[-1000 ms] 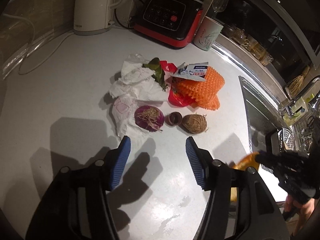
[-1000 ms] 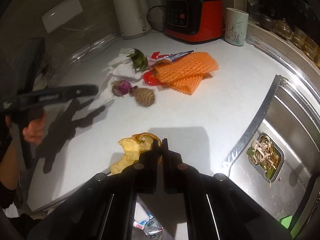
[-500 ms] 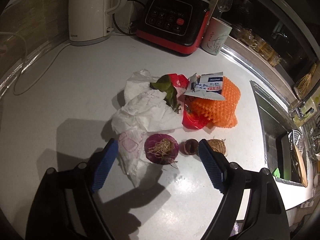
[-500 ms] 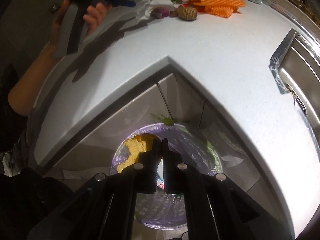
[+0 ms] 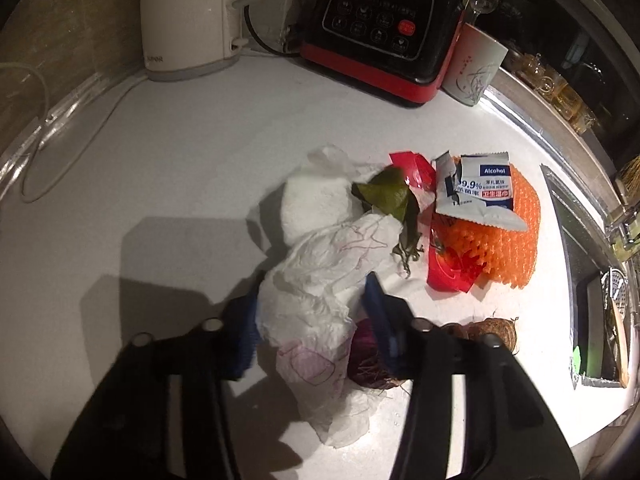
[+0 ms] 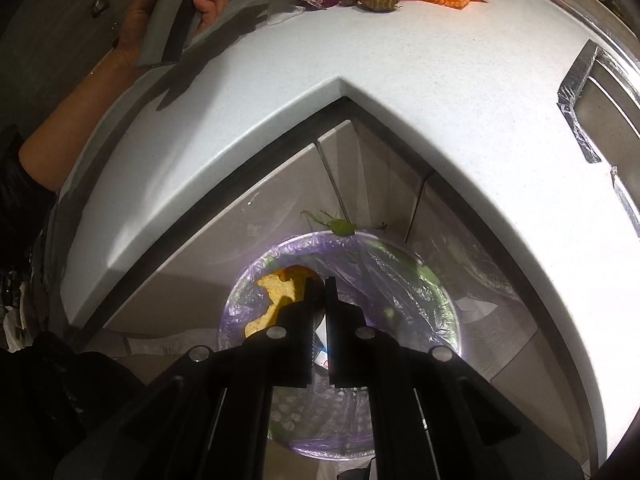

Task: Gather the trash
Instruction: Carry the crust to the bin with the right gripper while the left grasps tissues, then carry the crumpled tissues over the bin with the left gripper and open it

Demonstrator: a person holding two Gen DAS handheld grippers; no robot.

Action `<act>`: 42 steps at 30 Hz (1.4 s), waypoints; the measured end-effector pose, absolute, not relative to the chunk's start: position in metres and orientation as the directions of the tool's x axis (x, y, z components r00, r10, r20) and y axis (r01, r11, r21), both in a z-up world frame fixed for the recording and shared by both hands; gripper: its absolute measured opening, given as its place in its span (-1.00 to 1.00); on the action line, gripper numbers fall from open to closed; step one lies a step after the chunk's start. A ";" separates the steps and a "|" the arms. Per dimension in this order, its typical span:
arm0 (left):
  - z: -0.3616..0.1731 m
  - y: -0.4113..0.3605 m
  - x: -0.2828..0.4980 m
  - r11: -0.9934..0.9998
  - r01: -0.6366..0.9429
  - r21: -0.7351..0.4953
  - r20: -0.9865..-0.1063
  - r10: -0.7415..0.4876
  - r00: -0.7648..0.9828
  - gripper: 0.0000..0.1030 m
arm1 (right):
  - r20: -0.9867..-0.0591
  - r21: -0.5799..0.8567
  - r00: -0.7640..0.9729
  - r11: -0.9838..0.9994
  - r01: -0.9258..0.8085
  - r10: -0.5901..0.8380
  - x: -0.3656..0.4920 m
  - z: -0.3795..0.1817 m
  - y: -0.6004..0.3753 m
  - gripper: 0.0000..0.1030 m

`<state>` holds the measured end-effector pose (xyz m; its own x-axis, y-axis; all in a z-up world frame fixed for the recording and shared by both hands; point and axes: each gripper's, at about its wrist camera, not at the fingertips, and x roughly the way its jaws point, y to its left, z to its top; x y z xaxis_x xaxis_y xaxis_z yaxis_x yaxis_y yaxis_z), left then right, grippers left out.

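My left gripper is closed around a crumpled white paper towel on the white counter; both blue pads press its sides. A purple onion end, a brown hairy root piece, a green leaf, red wrapper, an alcohol-wipe packet and orange foam netting lie around it. My right gripper is shut on a yellow-orange peel and holds it over the purple-lined trash bin below the counter edge.
A white kettle, a red-and-black appliance and a white cup stand at the back of the counter. The sink is at the right. The counter corner juts over the bin; the left hand shows above.
My left gripper moved forward over the pile and closed from wide open onto the paper towel. My right gripper stayed shut on the peel, hovering a little lower over the bin.
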<state>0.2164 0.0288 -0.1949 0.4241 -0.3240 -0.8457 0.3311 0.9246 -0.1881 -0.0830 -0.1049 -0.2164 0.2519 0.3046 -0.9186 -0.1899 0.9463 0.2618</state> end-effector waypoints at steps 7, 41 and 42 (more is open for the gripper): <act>-0.180 0.037 0.206 0.928 0.302 -0.218 -0.831 -0.339 0.441 -0.69 | -0.914 0.263 0.266 0.947 -0.186 0.306 -0.079 -0.213 -0.112 -0.89; -0.120 0.032 -0.069 0.916 0.286 -0.280 -0.819 -0.384 0.427 -0.71 | -0.845 0.238 0.412 0.929 -0.283 0.342 -0.162 -0.152 -0.157 -0.89; -0.125 0.028 -0.078 0.915 0.291 -0.279 -0.824 -0.384 0.417 -0.71 | -0.846 0.233 0.411 0.929 -0.286 0.339 -0.167 -0.152 -0.159 -0.89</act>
